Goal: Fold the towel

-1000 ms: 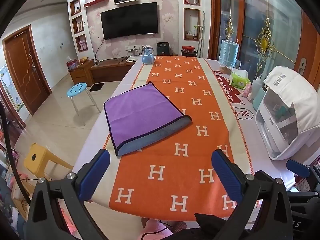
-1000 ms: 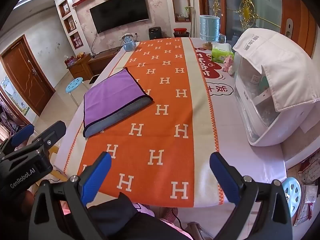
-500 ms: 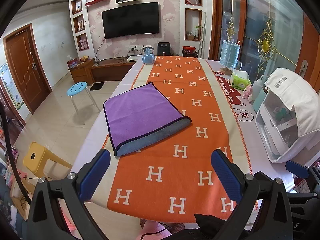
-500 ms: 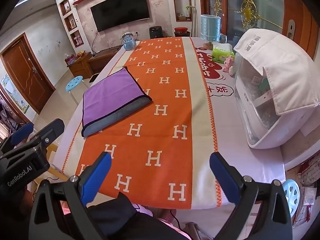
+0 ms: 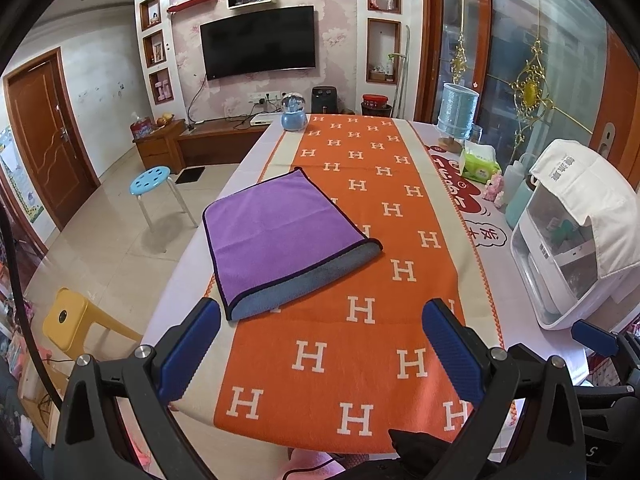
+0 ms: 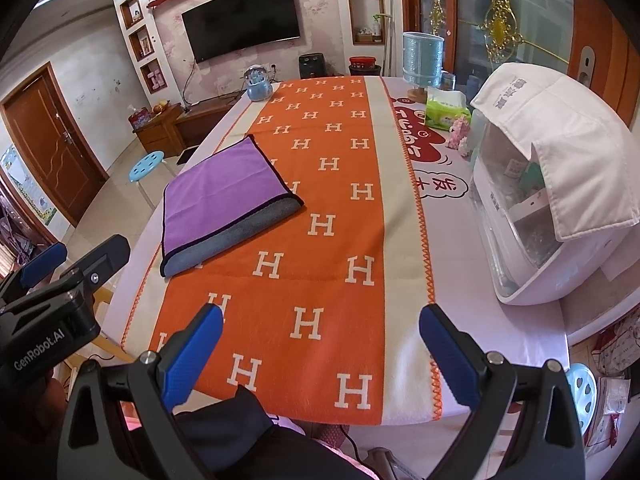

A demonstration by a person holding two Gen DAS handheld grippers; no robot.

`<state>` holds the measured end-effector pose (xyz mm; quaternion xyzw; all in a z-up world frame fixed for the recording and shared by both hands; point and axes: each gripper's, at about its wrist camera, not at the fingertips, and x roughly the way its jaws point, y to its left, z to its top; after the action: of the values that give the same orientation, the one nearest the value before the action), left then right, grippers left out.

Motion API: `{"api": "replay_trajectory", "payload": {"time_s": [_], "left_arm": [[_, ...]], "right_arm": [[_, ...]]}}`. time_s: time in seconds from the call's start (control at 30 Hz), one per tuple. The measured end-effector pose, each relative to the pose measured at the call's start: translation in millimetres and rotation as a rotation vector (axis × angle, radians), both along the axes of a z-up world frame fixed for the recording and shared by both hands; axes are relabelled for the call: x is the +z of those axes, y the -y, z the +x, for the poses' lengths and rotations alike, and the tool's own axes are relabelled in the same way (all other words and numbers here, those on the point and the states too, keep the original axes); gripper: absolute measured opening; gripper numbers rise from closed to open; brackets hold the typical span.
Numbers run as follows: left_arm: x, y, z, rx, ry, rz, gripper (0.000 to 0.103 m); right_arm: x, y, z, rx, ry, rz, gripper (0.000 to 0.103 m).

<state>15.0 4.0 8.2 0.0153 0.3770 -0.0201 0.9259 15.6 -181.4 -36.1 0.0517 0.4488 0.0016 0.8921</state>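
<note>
A purple towel point(image 5: 276, 232) with a grey underside lies folded flat on the left part of the orange H-patterned cloth point(image 5: 360, 320). It also shows in the right wrist view point(image 6: 224, 196). My left gripper point(image 5: 320, 332) is open and empty, held back above the table's near edge, short of the towel's grey near end. My right gripper point(image 6: 320, 336) is open and empty above the near edge, to the right of the towel. The left gripper point(image 6: 52, 272) shows at the left of the right wrist view.
A white covered appliance point(image 6: 548, 184) stands at the table's right. A tissue pack point(image 5: 478, 164), a blue container point(image 5: 456, 112) and a blue globe point(image 5: 294, 118) stand farther back. A blue stool point(image 5: 152, 180) and a yellow stool point(image 5: 68, 320) stand on the floor at left.
Both grippers have drawn back and risen slightly from the table; the towel looks a little farther away. The towel has not moved.
</note>
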Motion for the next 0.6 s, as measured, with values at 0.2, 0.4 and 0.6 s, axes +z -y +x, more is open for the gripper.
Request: {"api": "replay_trajectory", "payload": {"time_s": [0.2,0.4,0.6], "left_arm": [[0,-9,13,-0.034,0.007,-0.017,0.101],[0,-22,28,-0.079,-0.004,-0.032,0.101],[-4,-41,41,-0.109,-0.039,-0.053,0.101]], "right_arm": [[2,-8,6,-0.030,-0.002,0.006,0.099],[4,-24,14,-0.050,-0.015,0.004,0.099],[9,-45,16,-0.065,-0.025,-0.006,0.099]]}}
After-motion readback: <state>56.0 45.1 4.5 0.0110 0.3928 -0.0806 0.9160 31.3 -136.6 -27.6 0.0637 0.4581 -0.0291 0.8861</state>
